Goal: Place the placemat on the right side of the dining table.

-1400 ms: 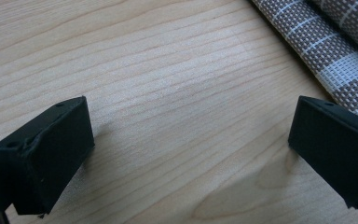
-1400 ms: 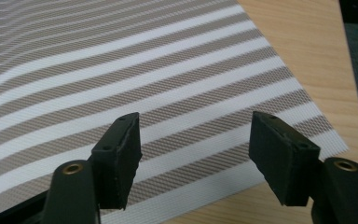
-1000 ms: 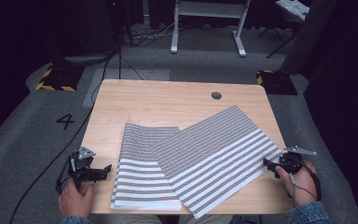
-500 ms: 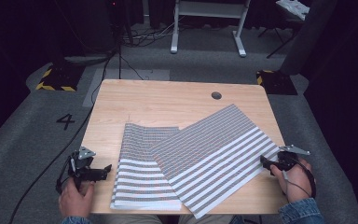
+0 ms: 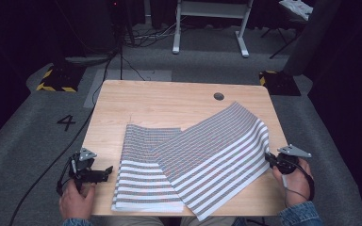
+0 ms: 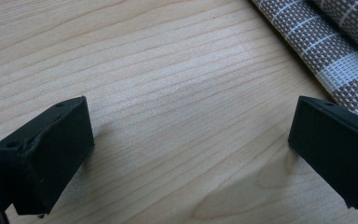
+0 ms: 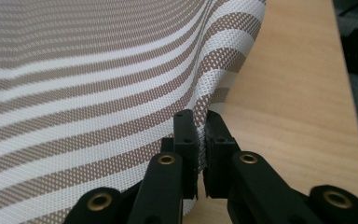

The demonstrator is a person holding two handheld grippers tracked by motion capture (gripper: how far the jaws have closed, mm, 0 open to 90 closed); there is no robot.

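Two brown-and-white striped woven mats lie on the wooden table (image 5: 169,101). The top mat (image 5: 217,150) lies askew over the lower mat (image 5: 141,183). At the table's right edge my right gripper (image 5: 269,159) is shut on the top mat's right edge (image 7: 223,60), which curves up off the wood; the cloth sits pinched between the jaws (image 7: 200,135). My left gripper (image 5: 104,173) rests low over bare wood just left of the lower mat, its jaws wide open (image 6: 186,149) with nothing between them. The mat's edge (image 6: 326,51) lies beyond its right jaw.
A round cable hole (image 5: 219,96) sits near the table's far right. Grey carpet surrounds the table, with a floor mark "4" (image 5: 67,122) at left, cables, and a white frame (image 5: 212,28) behind. The far half of the table is bare wood.
My right gripper has moved slightly left and away from me, closing on the top mat's right edge and lifting it a little. The left gripper has stayed put.
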